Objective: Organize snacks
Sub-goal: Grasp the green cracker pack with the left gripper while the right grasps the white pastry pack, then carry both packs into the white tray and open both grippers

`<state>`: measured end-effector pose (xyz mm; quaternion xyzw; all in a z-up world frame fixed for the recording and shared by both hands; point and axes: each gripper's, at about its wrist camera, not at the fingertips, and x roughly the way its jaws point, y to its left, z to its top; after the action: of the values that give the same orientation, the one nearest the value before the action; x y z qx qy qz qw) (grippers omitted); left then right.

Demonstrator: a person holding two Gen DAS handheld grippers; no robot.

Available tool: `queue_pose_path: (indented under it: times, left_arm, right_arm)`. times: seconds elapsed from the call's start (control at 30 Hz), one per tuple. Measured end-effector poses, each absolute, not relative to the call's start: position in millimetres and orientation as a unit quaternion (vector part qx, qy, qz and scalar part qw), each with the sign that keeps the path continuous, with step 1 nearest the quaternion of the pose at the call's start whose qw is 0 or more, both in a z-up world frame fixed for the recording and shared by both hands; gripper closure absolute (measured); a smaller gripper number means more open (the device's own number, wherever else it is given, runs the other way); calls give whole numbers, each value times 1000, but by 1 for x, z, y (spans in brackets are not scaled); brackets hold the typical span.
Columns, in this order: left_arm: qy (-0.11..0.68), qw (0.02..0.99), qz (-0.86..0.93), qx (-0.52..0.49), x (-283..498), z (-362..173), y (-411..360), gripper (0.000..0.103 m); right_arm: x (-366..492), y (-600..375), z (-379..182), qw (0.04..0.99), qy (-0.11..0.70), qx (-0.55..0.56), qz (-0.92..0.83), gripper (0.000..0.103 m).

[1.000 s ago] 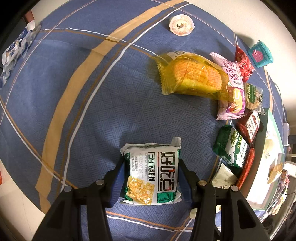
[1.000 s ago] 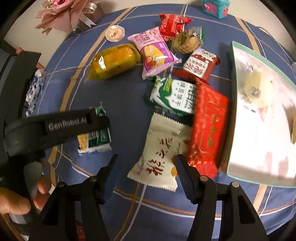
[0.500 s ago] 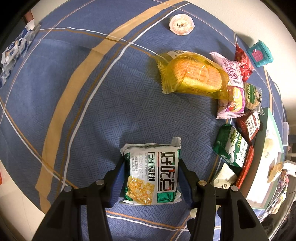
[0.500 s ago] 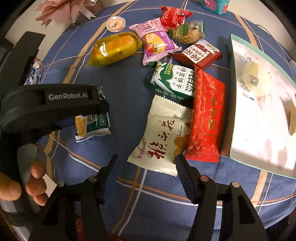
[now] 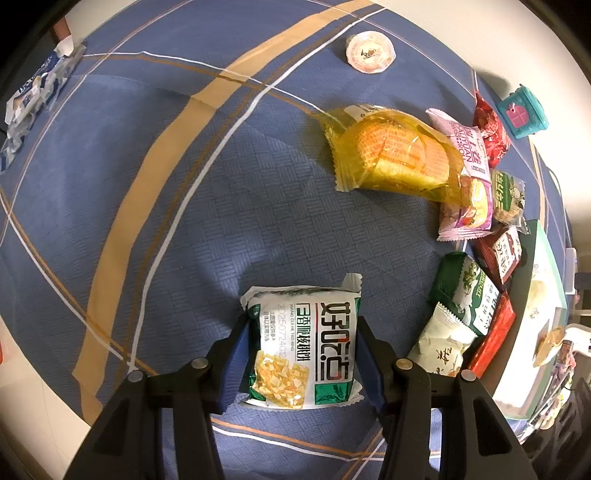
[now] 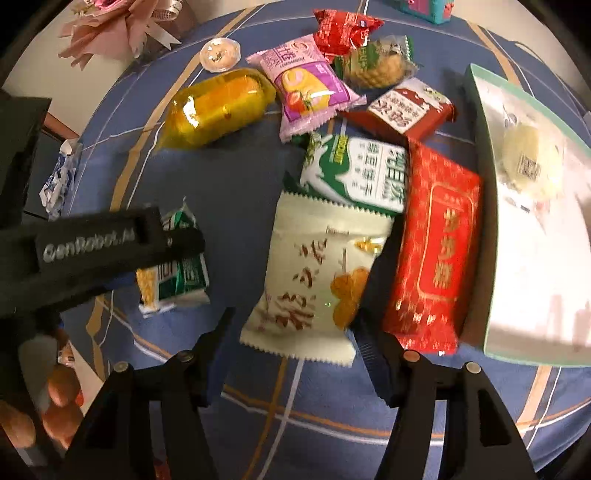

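My left gripper (image 5: 303, 343) is shut on a green and white snack packet (image 5: 304, 349), held just above the blue plaid tablecloth (image 5: 184, 206). The same packet (image 6: 173, 277) shows in the right wrist view under the left gripper's black body (image 6: 99, 254). My right gripper (image 6: 303, 291) is open, its jaws on either side of a cream snack packet (image 6: 317, 280) that lies flat. Its right finger sits between the cream packet and a red packet (image 6: 436, 258).
A white tray with a teal rim (image 6: 480, 184) lies at the right and holds a wrapped pale cake (image 6: 528, 162). Several more snacks lie behind: green biscuit packet (image 6: 362, 173), yellow roll (image 6: 218, 107), pink packet (image 6: 306, 85), jelly cup (image 6: 219, 55). A pink paper flower (image 6: 114, 26) stands far left.
My right gripper has moved forward and down, so its open jaws now straddle the cream packet. My left gripper has held still with its packet.
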<state>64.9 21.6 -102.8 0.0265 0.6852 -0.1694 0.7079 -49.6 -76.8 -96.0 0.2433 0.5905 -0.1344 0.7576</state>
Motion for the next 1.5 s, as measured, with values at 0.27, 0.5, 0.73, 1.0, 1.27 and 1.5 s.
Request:
queue_pose_path:
  times: [0.27,0.5,0.73,1.0,1.27,1.5]
  left_arm:
    - [684,709,-169,31,66,-105,22,46]
    - [675,718,-164,32,68,-98,22,50]
    - [652,739,-165,23,71,-78,26,51]
    - [592,786,-178,8,68,-27,33,51]
    - [571,799,-188,3,55,-10,22,51]
    - [567,794,-219,23,33,-8,-21,51]
  right_arm:
    - [-31,-68,-100,773,586,181,-162,39]
    - [-27,-54,-101,778,590,137,-166,48]
    - [-34,-56,-85,796,568,138,-155,49]
    - [-48,-67,-34,838,500,159,-149,49]
    - [-83,-98,-17,844,472,185,-178,49]
    - [-117,-159,-13,827,457,208,-255,49]
